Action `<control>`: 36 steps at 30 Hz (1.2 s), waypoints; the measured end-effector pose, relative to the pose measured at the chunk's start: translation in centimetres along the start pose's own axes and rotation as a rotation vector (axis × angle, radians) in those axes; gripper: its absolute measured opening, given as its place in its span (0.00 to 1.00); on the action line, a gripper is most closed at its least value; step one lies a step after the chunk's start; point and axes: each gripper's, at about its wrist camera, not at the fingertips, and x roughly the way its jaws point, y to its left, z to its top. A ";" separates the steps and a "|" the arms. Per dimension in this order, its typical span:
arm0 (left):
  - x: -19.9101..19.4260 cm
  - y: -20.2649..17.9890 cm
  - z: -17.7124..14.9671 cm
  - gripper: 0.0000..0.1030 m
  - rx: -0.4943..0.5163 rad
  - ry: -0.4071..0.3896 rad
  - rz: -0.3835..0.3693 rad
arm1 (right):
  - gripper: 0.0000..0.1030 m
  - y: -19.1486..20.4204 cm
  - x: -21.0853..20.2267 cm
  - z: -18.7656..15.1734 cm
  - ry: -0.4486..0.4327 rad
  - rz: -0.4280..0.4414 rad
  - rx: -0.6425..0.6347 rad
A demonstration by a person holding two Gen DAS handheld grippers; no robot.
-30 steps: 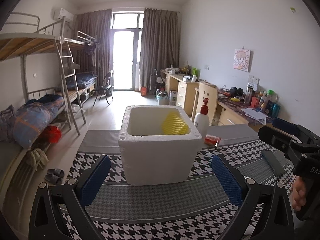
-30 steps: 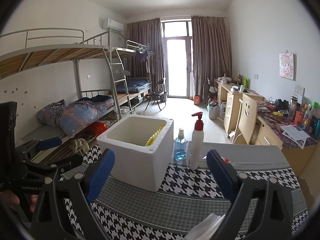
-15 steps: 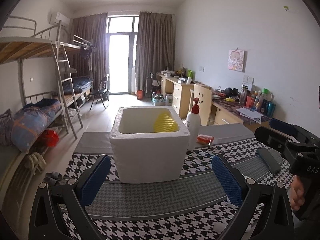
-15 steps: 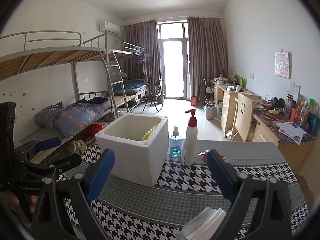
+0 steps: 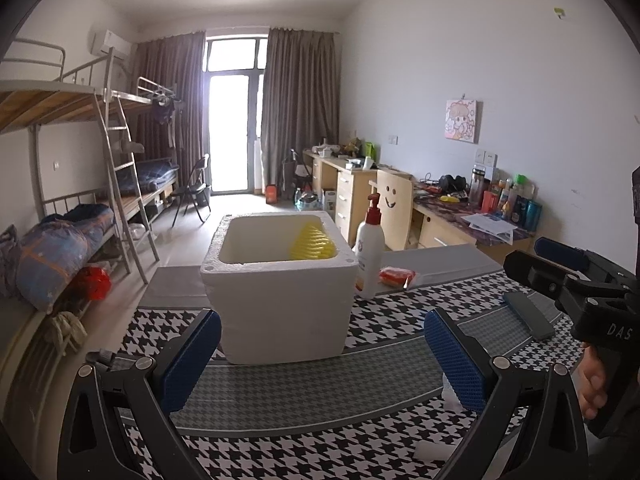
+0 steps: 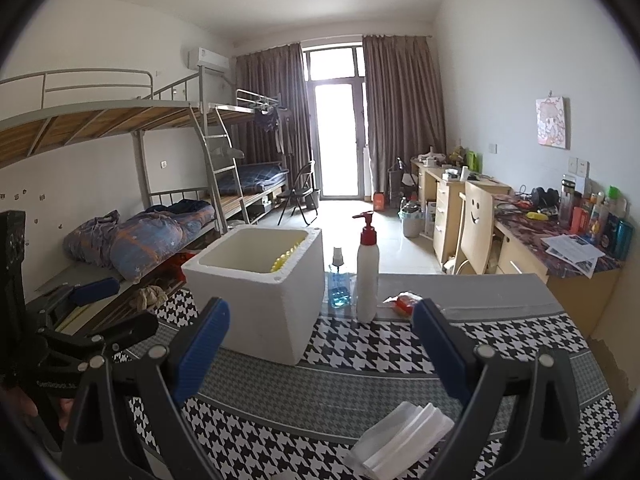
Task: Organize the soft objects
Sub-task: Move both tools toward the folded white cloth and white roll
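Both tongs — left tongs [image 5: 320,356], right tongs [image 6: 320,348] — gape empty before the foam box [image 5: 280,304] holding a yellow toy [image 5: 312,244].

Daylight glares through the balcony door [image 5: 234,120], blowing it out; both fisheye views bend, darkening at the edges.
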 end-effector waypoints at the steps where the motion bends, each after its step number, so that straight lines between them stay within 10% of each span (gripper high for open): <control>1: 0.0 -0.2 -0.1 0.99 0.003 0.000 -0.002 | 0.92 -0.1 -0.1 -0.1 -0.002 -0.004 0.001; 36: 0.4 -4.2 -2.6 0.99 0.041 0.017 -0.110 | 0.92 -2.4 -1.6 -2.5 0.012 -0.086 0.050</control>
